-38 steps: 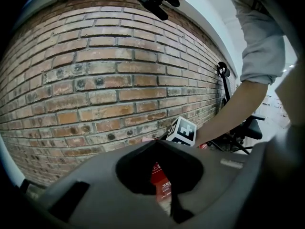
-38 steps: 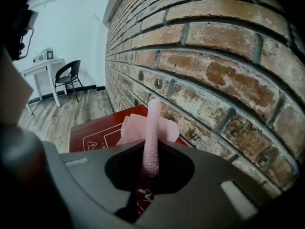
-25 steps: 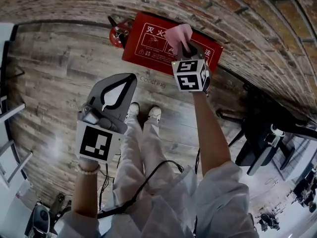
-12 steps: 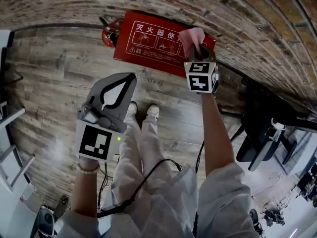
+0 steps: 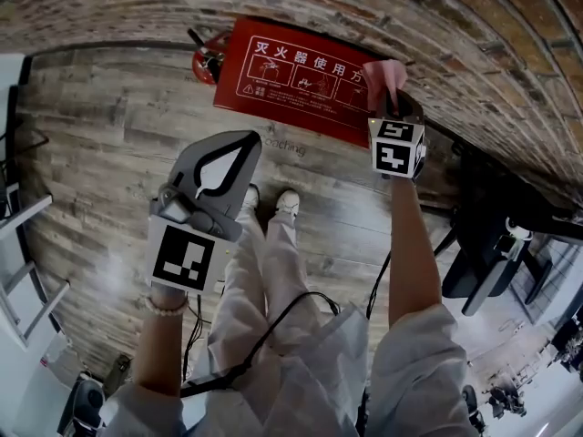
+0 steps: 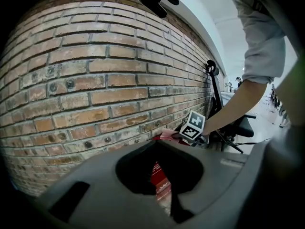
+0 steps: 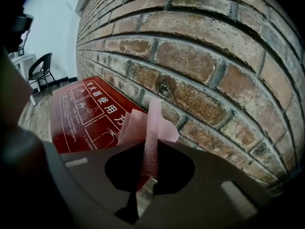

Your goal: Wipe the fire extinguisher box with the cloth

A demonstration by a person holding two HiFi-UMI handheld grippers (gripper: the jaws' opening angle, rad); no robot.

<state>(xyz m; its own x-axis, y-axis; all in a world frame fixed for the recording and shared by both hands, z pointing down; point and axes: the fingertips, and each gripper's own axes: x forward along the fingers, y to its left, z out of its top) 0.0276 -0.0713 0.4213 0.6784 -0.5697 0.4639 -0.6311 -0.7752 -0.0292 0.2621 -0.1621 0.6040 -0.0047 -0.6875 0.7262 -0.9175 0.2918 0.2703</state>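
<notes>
Your right claw (image 5: 394, 98) is clamped on the pink cloth (image 5: 384, 73), which hides the box corner beneath it. The red fire extinguisher box (image 5: 291, 76) stretches left of that claw, along the brick wall (image 5: 455, 25). Your left claw (image 5: 241, 148) is pinched together with nothing in it, well short of the box.

Your cloth (image 7: 153, 123) is pink, soft and matt, with a fine dimpled weave. At twelve o'clock the box (image 5: 301, 76) has a smooth red face with a slight gloss and white print. The wall (image 7: 205, 51) beyond it is rough, pitted brick with gritty mortar. At nine o'clock the floor (image 5: 100, 153) looks like grained wood planks, faintly shiny. Your right gripper (image 7: 152, 141) and left gripper (image 6: 157, 141) have smooth, matt grey plastic shells.
</notes>
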